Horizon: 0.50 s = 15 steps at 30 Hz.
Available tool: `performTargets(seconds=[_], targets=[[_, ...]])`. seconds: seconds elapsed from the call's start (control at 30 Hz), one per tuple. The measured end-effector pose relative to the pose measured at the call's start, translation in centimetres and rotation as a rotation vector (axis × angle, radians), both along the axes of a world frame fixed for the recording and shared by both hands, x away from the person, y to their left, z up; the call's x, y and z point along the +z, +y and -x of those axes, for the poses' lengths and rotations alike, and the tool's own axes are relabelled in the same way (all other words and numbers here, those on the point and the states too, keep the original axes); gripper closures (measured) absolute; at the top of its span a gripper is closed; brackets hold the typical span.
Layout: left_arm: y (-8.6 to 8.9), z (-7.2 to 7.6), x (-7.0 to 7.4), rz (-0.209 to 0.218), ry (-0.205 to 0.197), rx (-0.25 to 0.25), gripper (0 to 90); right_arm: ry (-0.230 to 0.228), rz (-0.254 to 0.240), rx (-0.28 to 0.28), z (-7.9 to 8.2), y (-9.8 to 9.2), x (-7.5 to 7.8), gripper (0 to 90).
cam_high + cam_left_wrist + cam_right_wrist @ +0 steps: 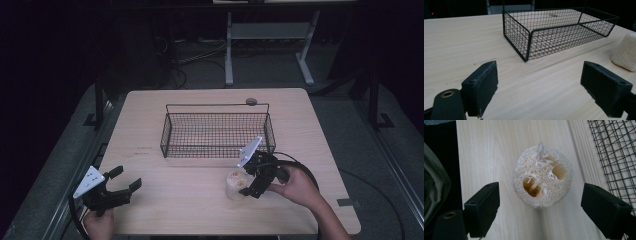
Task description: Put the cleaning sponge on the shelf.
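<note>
The loofah (542, 180) stands upright on the table (190, 205), just in front of the near right corner of the wire basket (216, 131), and the right gripper (248, 184) hangs directly above it with its camera looking straight down onto the loofah's top end. In the right gripper view the pale, fibrous cylinder shows its round top face with two hollow channels and a small loop of string, and it sits between the two black jaws, which stand wide apart and touch nothing; the gripper is open and empty. The relation that matters is this: the loofah's long axis runs vertically, in line with the gripper's approach, so the jaws would come down on either side of the round body and close across its width rather than along its length. The loofah lies a little toward the far side of the gap, so the jaws look to need a small push forward as well as a descent before closing. The left gripper (122, 186) rests well apart at the near left edge of the table, jaws also spread and holding nothing; its view looks across bare wood toward the basket, with the loofah at the far right edge. The right hand (295, 186) is clearly the nearer one, and the basket, empty as far as the mesh shows, lies just beyond.
</note>
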State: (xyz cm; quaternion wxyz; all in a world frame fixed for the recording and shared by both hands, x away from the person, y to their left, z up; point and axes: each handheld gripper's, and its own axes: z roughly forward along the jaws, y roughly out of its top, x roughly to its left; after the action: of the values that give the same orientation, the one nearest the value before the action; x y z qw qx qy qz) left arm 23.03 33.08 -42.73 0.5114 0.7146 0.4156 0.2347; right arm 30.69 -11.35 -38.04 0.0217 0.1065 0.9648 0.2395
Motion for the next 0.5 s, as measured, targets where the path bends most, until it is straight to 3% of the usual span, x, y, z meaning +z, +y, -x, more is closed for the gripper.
performTargets(seconds=[0.5], targets=[[0.1,0.1,0.0,0.003,-0.003,0.004,13.8,0.015,0.022,0.027,-0.5,1.4,-0.3,14.8]])
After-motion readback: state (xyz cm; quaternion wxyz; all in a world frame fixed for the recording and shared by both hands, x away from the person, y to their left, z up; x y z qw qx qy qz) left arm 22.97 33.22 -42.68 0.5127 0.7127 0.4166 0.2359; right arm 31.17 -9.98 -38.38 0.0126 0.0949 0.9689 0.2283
